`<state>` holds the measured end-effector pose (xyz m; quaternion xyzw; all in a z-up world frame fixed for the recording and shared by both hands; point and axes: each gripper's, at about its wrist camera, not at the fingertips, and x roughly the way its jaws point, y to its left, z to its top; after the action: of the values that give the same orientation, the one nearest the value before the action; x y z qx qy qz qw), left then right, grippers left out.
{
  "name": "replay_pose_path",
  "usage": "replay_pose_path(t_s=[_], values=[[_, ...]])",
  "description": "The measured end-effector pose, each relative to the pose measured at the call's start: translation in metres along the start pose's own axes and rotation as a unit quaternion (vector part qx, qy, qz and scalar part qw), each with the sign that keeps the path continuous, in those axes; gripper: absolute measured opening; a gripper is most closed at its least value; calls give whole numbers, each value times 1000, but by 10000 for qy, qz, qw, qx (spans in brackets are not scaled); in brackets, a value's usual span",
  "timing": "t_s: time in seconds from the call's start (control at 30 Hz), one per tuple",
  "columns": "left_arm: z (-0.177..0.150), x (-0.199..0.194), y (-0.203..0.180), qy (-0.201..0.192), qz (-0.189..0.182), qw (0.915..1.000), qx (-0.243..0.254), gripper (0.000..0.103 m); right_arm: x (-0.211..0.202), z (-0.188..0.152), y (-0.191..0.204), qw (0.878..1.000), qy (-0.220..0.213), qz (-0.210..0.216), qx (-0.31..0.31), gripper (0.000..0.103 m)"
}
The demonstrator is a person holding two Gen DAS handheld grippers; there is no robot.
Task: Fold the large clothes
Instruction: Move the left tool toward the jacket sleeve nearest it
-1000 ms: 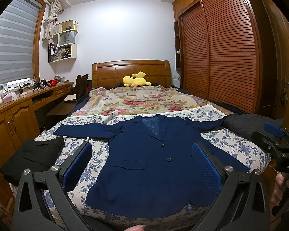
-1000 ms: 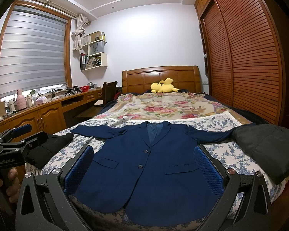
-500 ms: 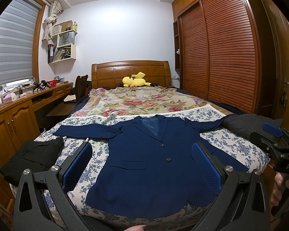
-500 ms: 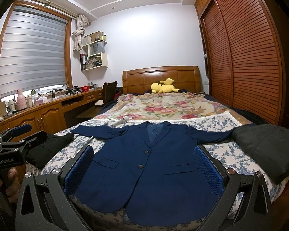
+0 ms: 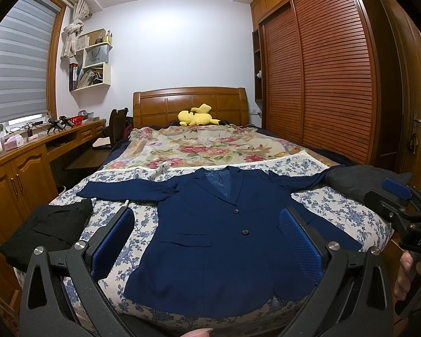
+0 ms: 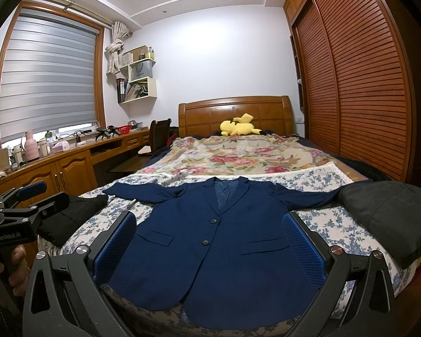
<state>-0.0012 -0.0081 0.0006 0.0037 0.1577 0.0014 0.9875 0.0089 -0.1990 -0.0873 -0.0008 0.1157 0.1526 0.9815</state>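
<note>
A navy blue blazer (image 5: 216, 241) lies flat and face up on the foot of the bed, buttoned, both sleeves spread sideways; it also shows in the right wrist view (image 6: 221, 238). My left gripper (image 5: 207, 241) is open and empty, held above the blazer's lower half. My right gripper (image 6: 210, 244) is open and empty, held above the blazer's hem. Each gripper also appears at the edge of the other's view: the right one (image 5: 401, 210) and the left one (image 6: 22, 207).
A folded black garment (image 5: 47, 230) lies at the bed's left corner and a dark grey one (image 6: 390, 213) at the right. The floral bedspread (image 5: 205, 146), a yellow plush toy (image 5: 196, 115), a desk (image 6: 70, 163) on the left and a wardrobe (image 5: 322, 78) on the right.
</note>
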Motion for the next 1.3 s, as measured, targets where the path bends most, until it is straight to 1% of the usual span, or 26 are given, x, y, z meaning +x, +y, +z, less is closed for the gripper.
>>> replay_pose_path(t_s=[0.23,0.47,0.7,0.83,0.93,1.1,1.2,1.3], values=[[-3,5,-1,76,-23,10000,-1,103,2,-1,-1,10000,48,31,24,103],[-20,36,11,439,11,9990,-73,103,22,-6,-2,9997,246,82,11,103],[-35,66,27,727,71,9973,-99,103,54,-2,-6,9991,407,120,-67,103],[-40,83,35,861,92,9962,-80,103,78,1,-6,9986,474,231,-61,103],[-45,98,43,975,36,9952,-84,103,100,3,-4,9981,508,310,-135,103],[-53,126,59,1127,208,9934,-77,103,144,3,-3,9961,675,521,-230,103],[-56,145,73,1262,288,9914,-170,103,169,4,-1,9939,809,702,-265,103],[-56,158,88,1338,337,9900,-297,103,196,10,1,9903,942,982,-274,103]])
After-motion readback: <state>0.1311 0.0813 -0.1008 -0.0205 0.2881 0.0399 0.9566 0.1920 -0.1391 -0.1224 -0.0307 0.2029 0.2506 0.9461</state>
